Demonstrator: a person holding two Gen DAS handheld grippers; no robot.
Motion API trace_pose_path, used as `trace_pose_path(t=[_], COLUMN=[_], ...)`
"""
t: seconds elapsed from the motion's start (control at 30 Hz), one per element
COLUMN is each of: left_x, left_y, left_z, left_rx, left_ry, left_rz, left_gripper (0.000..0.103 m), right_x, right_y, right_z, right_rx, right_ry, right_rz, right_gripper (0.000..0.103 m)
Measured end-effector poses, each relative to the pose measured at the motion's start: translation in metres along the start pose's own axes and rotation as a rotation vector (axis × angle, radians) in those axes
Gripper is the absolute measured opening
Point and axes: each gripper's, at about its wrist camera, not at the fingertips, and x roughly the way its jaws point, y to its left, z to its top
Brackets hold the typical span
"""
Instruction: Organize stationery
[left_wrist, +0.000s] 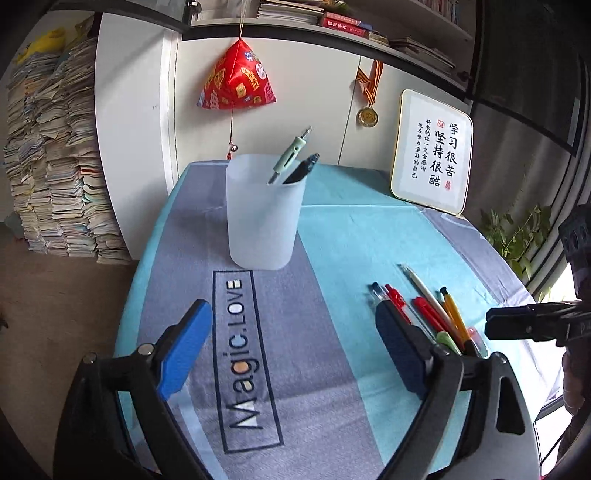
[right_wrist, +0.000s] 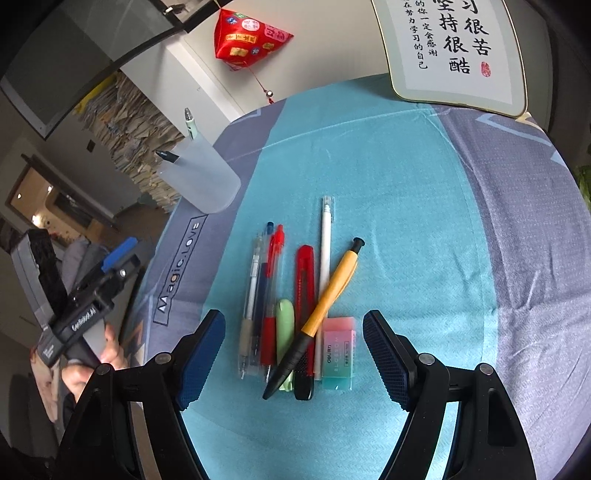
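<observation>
Right tongs (right_wrist: 293, 354) agape, empty, straddling pen cluster (right_wrist: 295, 295) mid-desk, likely choosing next pick. Left tongs (left_wrist: 291, 347) agape, empty, facing cup (left_wrist: 264, 218) near desk's far edge, ready to steady it.

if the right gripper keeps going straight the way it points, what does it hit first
Probably the loose stationery: the right gripper is open over the near ends of the orange pen and red utility knife, eraser alongside. Depth is unclear, so which comes first is uncertain.

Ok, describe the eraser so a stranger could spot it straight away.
On the turquoise panel of the tablecloth lies a row of pens, just ahead of the open right gripper. At the right end of that row sits the eraser. It is the only short, flat block there, in a pink-to-mint sleeve.
</observation>
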Motion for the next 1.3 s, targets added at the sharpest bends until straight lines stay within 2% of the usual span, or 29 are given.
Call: trace_pose_path(t=[0.07,0.13,0.17,0.33,0.4,0.43,0.5,0.53,0.57,0.63,0.93,1.3], left_x=[-0.002,-0.005,-0.007,-0.011,-0.011,-0.01,-0.009,-0.009,-0.009,-0.01,-0.008,0.01], left_y=[-0.001,0.0,0.0,-0.008,-0.012,-0.013,-0.014,-0.015,-0.016,-0.017,-0.04,-0.074], left_z=[-0.005,-0.009,-0.011,-0.018,-0.019,-0.02,-0.022,-0.023,-0.025,-0.027,-0.036,-0.049], left_rx=[-0.017,-0.046,-0.058,-0.047,-0.043,-0.048,-0.058,-0.059,-0.057,-0.054,-0.054,0.043], left_ry=[0.0,0.01,0.015,0.042,0.049,0.055,0.068,0.072,0.075,0.083,0.149,0.197], left_rz=[-0.003,-0.007,-0.014,-0.002,-0.007,-0.008,-0.013,-0.016,-0.017,-0.015,-0.054,-0.001], left_gripper=[0.09,0.089,0.09,0.09,0.09,0.09,0.09,0.09,0.09,0.09,0.09,0.09], right_x=[0.002,0.004,0.003,0.001,0.003,0.005,0.013,0.016,0.017,0.015,-0.014,-0.035], right_y=[0.003,0.007,0.008,0.019,0.026,0.027,0.025,0.023,0.021,0.017,0.019,0.014], right_z=[0.0,-0.003,-0.006,-0.022,-0.027,-0.028,-0.03,-0.03,-0.031,-0.034,-0.04,-0.047], right_rx=[-0.004,-0.012,-0.015,-0.041,-0.06,-0.056,-0.026,-0.02,-0.017,0.001,-0.006,0.008], right_ry=[0.004,0.01,0.009,0.019,0.034,0.043,0.058,0.051,0.042,0.025,-0.056,-0.089], right_rz=[-0.002,-0.008,-0.005,-0.012,-0.041,-0.057,-0.101,-0.128,-0.143,-0.125,-0.108,-0.071], right_gripper=[0.064,0.055,0.051,0.048,0.043,0.04,0.029,0.02,0.016,0.011,0.011,0.011])
